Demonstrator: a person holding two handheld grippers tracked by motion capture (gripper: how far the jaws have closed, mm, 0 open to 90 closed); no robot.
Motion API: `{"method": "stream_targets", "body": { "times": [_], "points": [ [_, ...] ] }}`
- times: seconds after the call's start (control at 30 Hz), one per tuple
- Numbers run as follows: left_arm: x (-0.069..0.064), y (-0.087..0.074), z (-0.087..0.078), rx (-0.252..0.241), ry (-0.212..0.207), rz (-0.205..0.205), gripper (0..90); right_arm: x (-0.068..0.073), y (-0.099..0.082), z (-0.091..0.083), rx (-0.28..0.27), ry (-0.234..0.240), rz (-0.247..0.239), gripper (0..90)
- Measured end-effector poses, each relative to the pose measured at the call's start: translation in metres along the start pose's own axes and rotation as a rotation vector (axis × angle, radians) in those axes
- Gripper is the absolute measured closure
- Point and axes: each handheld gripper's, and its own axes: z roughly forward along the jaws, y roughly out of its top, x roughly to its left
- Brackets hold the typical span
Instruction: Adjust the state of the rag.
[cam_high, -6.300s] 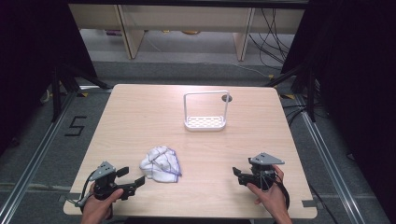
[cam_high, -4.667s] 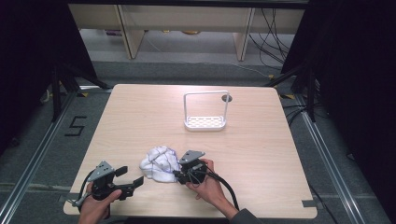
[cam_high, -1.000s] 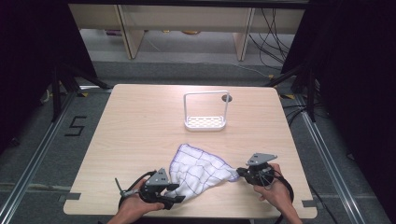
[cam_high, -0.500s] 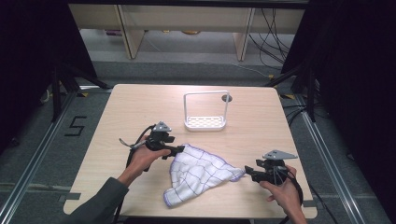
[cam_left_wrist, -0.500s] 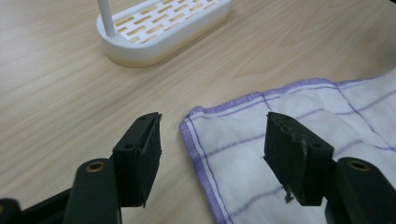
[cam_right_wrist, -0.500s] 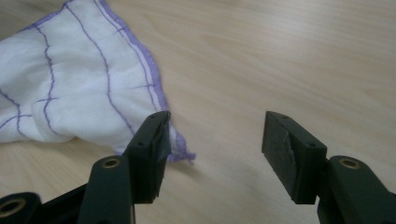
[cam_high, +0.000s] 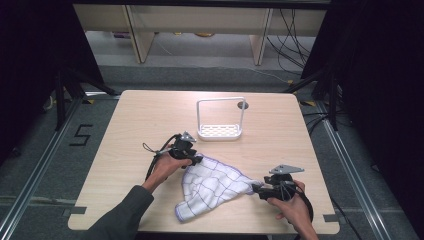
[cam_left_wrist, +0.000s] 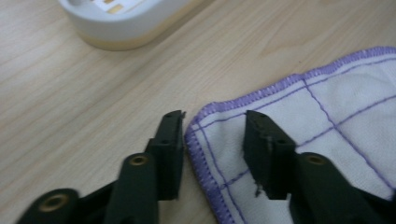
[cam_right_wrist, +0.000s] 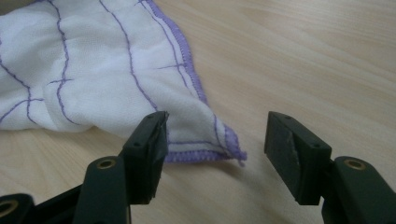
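Lying flat on the counter (cam_high: 125, 130), the cloth (cam_high: 212, 185) has one corner between each open gripper's jaws: left gripper (cam_left_wrist: 212, 135) closing, right gripper (cam_right_wrist: 215, 135) apart.

The cloth (cam_high: 215, 185) is spread on the table (cam_high: 125, 125), toward six o'clock. The rack (cam_high: 220, 131) is set behind it, at twelve. The left tool (cam_high: 192, 159) is placed at the cloth's eleven o'clock corner, the right tool (cam_high: 257, 189) at its three o'clock corner.

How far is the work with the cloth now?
Done: the white cloth lies mostly spread out on the table. In hand: the left gripper, jaws just closing, straddles one corner; the right gripper stands open around another. Left: the near end looks rumpled and needs flattening.
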Motion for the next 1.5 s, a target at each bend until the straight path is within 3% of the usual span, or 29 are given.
{"method": "stream_targets", "body": {
  "times": [0.03, 0.13, 0.2, 0.27, 0.37, 0.47, 0.57, 0.63, 0.7, 0.73, 0.93, 1.1, 1.13, 1.17, 1.27, 1.37, 1.5],
  "points": [
    [0.000, 0.001, 0.000, 0.006, -0.003, 0.003, 71.5, 0.002, 0.002, 0.000, 0.020, -0.001, 0.017, 41.5],
    [-0.002, 0.002, 0.001, -0.009, 0.000, 0.021, 82.4, 0.003, 0.003, 0.005, 0.021, -0.001, -0.001, 51.1],
    [-0.005, 0.002, -0.002, -0.024, 0.009, 0.043, 84.0, 0.003, 0.003, 0.006, 0.025, 0.016, -0.046, 62.8],
    [-0.008, 0.002, -0.007, -0.053, 0.006, 0.044, 84.5, 0.005, 0.002, 0.007, 0.036, 0.023, -0.055, 72.9],
    [-0.011, 0.003, -0.023, -0.101, 0.000, 0.062, 84.7, 0.004, 0.002, 0.008, 0.019, 0.039, -0.103, 84.9],
    [-0.015, 0.005, -0.048, -0.154, -0.005, 0.074, 84.9, 0.003, 0.008, -0.001, -0.036, 0.047, -0.135, 86.7],
    [-0.019, 0.006, -0.074, -0.211, -0.012, 0.070, 84.9, 0.004, 0.018, -0.013, -0.084, 0.066, -0.136, 86.8],
    [-0.022, 0.008, -0.095, -0.229, -0.014, 0.053, 84.8, 0.009, 0.028, -0.023, -0.107, 0.094, -0.118, 86.7],
    [-0.024, 0.012, -0.115, -0.258, -0.011, 0.081, 84.8, 0.011, 0.039, -0.032, -0.147, 0.098, -0.140, 86.7],
    [-0.024, 0.013, -0.122, -0.264, -0.015, 0.082, 84.8, 0.012, 0.047, -0.039, -0.166, 0.097, -0.168, 86.7],
    [-0.036, 0.020, -0.174, -0.303, -0.059, 0.065, 84.7, 0.024, 0.082, -0.081, -0.232, 0.129, -0.200, 86.8],
    [-0.057, 0.026, -0.218, -0.352, -0.105, 0.098, 84.6, 0.039, 0.104, -0.127, -0.283, 0.133, -0.294, 86.8],
    [-0.063, 0.026, -0.227, -0.374, -0.134, 0.096, 84.6, 0.044, 0.106, -0.137, -0.288, 0.139, -0.286, 86.8],
    [-0.071, 0.026, -0.239, -0.402, -0.159, 0.119, 84.6, 0.046, 0.108, -0.148, -0.295, 0.144, -0.314, 86.8],
    [-0.087, 0.025, -0.263, -0.438, -0.173, 0.150, 84.6, 0.060, 0.108, -0.180, -0.340, 0.152, -0.342, 86.8],
    [-0.097, 0.028, -0.278, -0.458, -0.183, 0.163, 84.5, 0.067, 0.107, -0.202, -0.353, 0.158, -0.372, 86.8],
    [-0.097, 0.030, -0.268, -0.419, -0.182, 0.160, 84.4, 0.068, 0.105, -0.207, -0.336, 0.166, -0.351, 86.7]
  ]
}}
